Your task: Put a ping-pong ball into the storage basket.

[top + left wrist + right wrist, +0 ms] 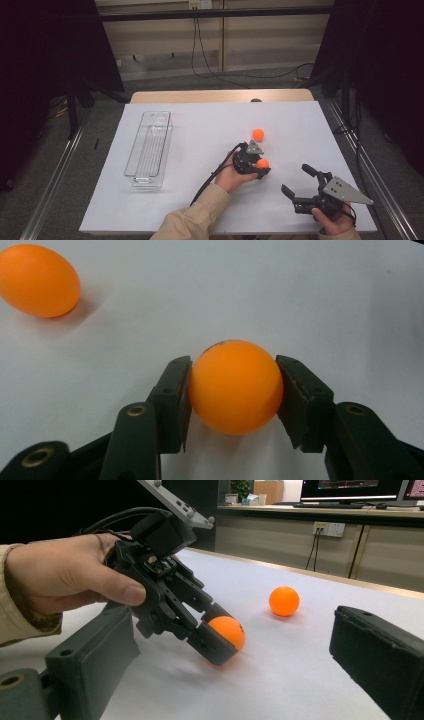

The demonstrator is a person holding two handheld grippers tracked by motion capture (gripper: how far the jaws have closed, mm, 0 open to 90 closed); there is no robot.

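Note:
An orange ball (263, 162) rests on the white table sheet, and my left gripper (260, 168) is shut on it. In the left gripper view both black pads press the sides of this ball (235, 386). A second orange ball (258, 134) lies loose a little farther away, at the upper left (37, 280) in the left gripper view. My right gripper (296, 179) stands open near the front right of the table, with nothing between its fingers (95, 650). Its view looks across at the left gripper (220, 640), the held ball (227, 630) and the loose ball (284, 600).
A long clear plastic tray (148, 184) lies on the left half of the white sheet (200, 200). Bare wood of the table (220, 96) shows past the sheet's far edge. A cable trails from the left gripper toward the front edge.

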